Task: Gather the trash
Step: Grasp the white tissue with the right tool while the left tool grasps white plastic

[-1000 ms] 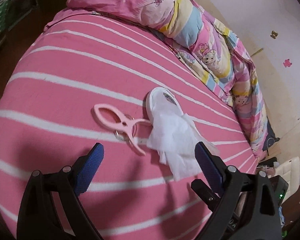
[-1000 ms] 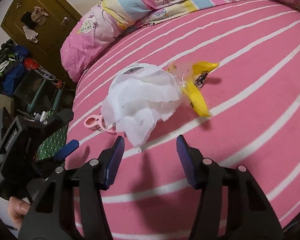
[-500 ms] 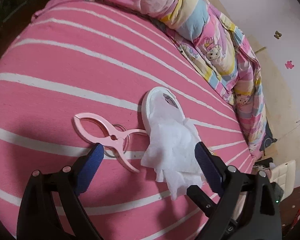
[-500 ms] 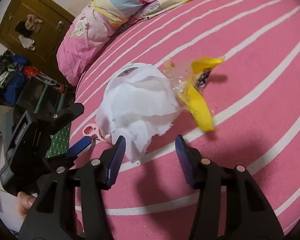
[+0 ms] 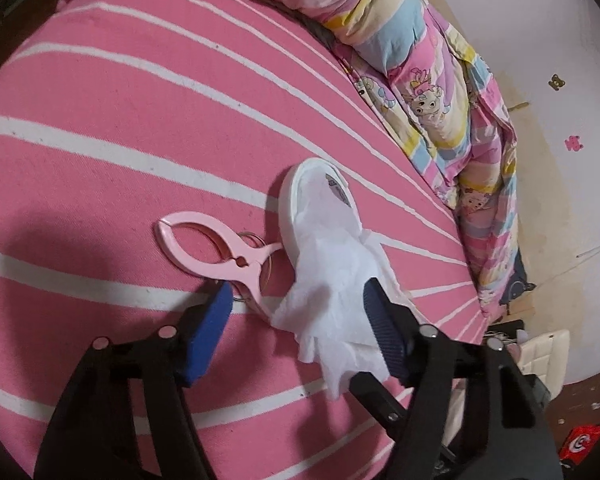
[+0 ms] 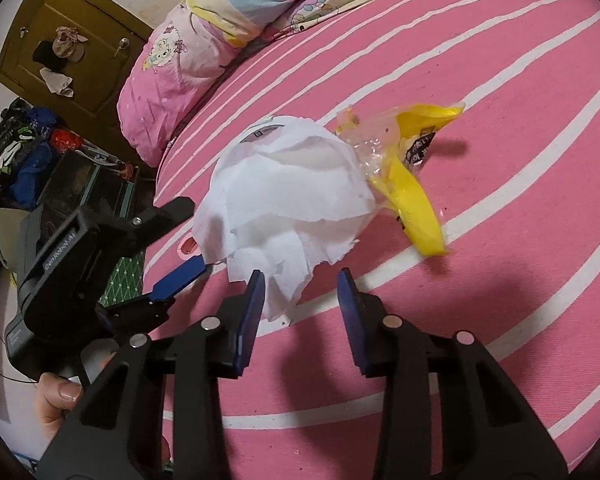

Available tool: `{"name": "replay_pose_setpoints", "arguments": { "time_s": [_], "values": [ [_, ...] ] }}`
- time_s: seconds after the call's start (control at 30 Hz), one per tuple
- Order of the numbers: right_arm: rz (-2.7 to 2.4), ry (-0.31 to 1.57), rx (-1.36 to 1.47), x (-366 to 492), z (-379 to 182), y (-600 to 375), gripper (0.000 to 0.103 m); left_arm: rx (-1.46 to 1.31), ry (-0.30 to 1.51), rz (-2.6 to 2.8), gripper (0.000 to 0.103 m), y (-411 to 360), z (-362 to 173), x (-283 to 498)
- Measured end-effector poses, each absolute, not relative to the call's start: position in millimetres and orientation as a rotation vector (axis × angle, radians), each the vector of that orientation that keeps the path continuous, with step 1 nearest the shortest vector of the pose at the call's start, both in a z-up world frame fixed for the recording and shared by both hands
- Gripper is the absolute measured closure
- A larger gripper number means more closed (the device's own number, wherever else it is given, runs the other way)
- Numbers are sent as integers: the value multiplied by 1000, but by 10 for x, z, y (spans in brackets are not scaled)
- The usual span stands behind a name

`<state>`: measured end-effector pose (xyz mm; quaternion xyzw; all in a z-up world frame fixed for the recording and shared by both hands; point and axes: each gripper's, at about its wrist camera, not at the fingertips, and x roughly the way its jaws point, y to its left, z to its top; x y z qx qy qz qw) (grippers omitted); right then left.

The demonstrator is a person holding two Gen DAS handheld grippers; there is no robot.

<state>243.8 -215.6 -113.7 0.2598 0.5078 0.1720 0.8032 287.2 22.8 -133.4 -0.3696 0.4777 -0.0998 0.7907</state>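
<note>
Nearest in the right wrist view, the right gripper [image 6: 302, 276] is seen low over the pink striped bedspread [image 6: 500, 300], its jaws closing but not yet pressed on anything. The lowest hanging corner of the crumpled white tissue [image 6: 288, 208] is brushed by the left fingertip, while the gap between the pads is otherwise bare. The tissue is found directly ahead of this gripper and slightly left of its centre line.

In the left wrist view, the left gripper [image 5: 296, 300] is also caught closing. The trailing end of the tissue [image 5: 332, 280] is straddled by its pads, the right pad lying against the paper and the left pad set beside the pink clothes peg [image 5: 220, 248]; no squeeze is shown yet. This gripper is judged the nearer to a hold.

The tissue is draped over a white round lid or dish [image 5: 300, 196], and its long axis is seen running from that object down towards both grippers, the loose end pointing at them. A pinch across that narrow end is what the coming move appears to call for.

Farther off, a yellow plastic wrapper [image 6: 412, 184] is seen touching the tissue's far right side, lengthwise towards the folded quilt [image 6: 260, 4] beyond.
</note>
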Motion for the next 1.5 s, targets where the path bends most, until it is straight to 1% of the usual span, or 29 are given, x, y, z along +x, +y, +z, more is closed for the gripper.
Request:
{"name": "replay_pose_setpoints", "arguments": {
  "time_s": [0.03,0.23,0.33,0.4,0.43,0.47,0.5,0.57,0.6,0.67,0.73,0.83,0.97,1.03,1.1,1.13,1.33,1.5],
  "values": [
    [367,1095,570,2446,-1160,-2165,64,-805,1029,-224,42,226,-1338,2870],
    [361,1098,607,2448,-1175,-2198,63,-836,1014,-236,42,272,-1281,2831],
    [362,1096,618,2453,-1185,-2179,65,-837,991,-252,43,293,-1242,2824],
    [367,1103,622,2445,-1205,-2183,73,-854,993,-269,51,286,-1268,2830],
    [371,1106,625,2448,-1212,-2175,74,-863,1000,-280,58,280,-1288,2832],
    [374,1109,628,2448,-1219,-2162,77,-874,1009,-292,62,268,-1314,2838],
    [375,1109,629,2455,-1220,-2145,79,-880,1015,-297,64,256,-1331,2840],
    [376,1107,629,2456,-1221,-2130,82,-888,1014,-309,76,245,-1342,2839],
    [377,1107,628,2456,-1220,-2125,83,-894,1013,-317,79,242,-1345,2841],
    [374,1107,625,2461,-1221,-2116,83,-907,1005,-341,93,238,-1341,2838],
    [369,1106,629,2462,-1227,-2122,81,-912,1002,-354,99,236,-1336,2830],
    [364,1111,644,2474,-1255,-2133,81,-924,990,-364,103,239,-1329,2808],
    [359,1105,675,2480,-1278,-2170,81,-950,949,-397,103,268,-1267,2771],
    [359,1098,683,2481,-1268,-2177,83,-966,921,-411,103,296,-1222,2751],
    [357,1080,683,2466,-1237,-2193,99,-980,894,-421,103,323,-1169,2737],
    [356,1071,681,2448,-1223,-2207,101,-988,883,-426,103,336,-1148,2730],
    [361,986,662,2367,-1041,-2236,102,-1038,808,-490,103,430,-960,2595],
    [373,881,620,2206,-774,-2249,102,-1044,723,-521,103,540,-695,2405]
  ]
}}
